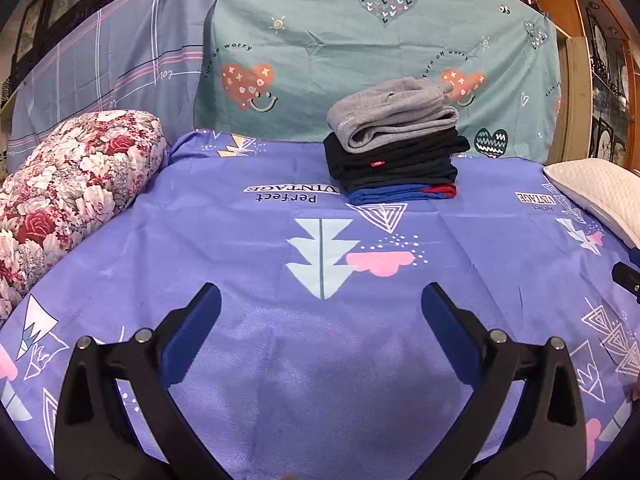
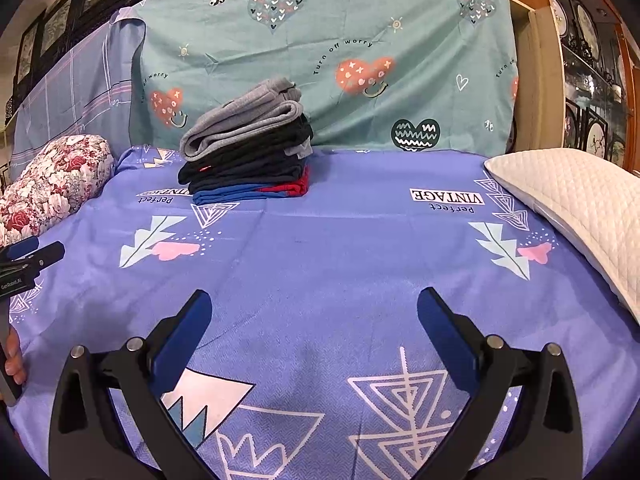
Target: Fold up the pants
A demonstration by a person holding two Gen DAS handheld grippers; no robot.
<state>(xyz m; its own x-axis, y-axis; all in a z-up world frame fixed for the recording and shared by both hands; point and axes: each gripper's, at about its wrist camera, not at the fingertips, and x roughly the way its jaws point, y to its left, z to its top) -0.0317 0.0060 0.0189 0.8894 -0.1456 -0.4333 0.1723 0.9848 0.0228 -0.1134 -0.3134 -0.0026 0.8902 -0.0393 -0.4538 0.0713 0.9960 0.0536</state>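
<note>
Item: stack of folded pants (image 1: 394,148) (image 2: 248,148). Five or so garments, light grey fleece pair on top, black pairs beneath, a blue pair with a red panel at the bottom. Location: far side of the purple printed bedsheet (image 1: 280,360) (image 2: 320,264), close against the hanging teal heart-print cloth (image 1: 360,48) (image 2: 340,40). The grey top pair sits slightly askew, overhanging the black ones.

Left gripper (image 1: 321,300): black frame, blue pads, jaws spread wide, nothing between them, hovering over bare sheet. The stack lies well ahead of it and a little to the right. Its side profile shows at the left edge of the right wrist view (image 2: 28,256), with part of a hand (image 2: 14,356) below.

Right gripper (image 2: 314,304): same build, jaws spread wide, empty, over bare sheet. The stack lies well ahead and to its left.

Surroundings: rolled floral quilt in red and white (image 1: 68,200) (image 2: 52,188) along the left edge of the bed; white quilted pillow (image 1: 600,196) (image 2: 580,208) along the right edge. Between these and in front of the stack, the sheet lies flat and unoccupied. A grey-blue plaid cloth (image 1: 108,72) (image 2: 72,92) hangs left of the teal one.
</note>
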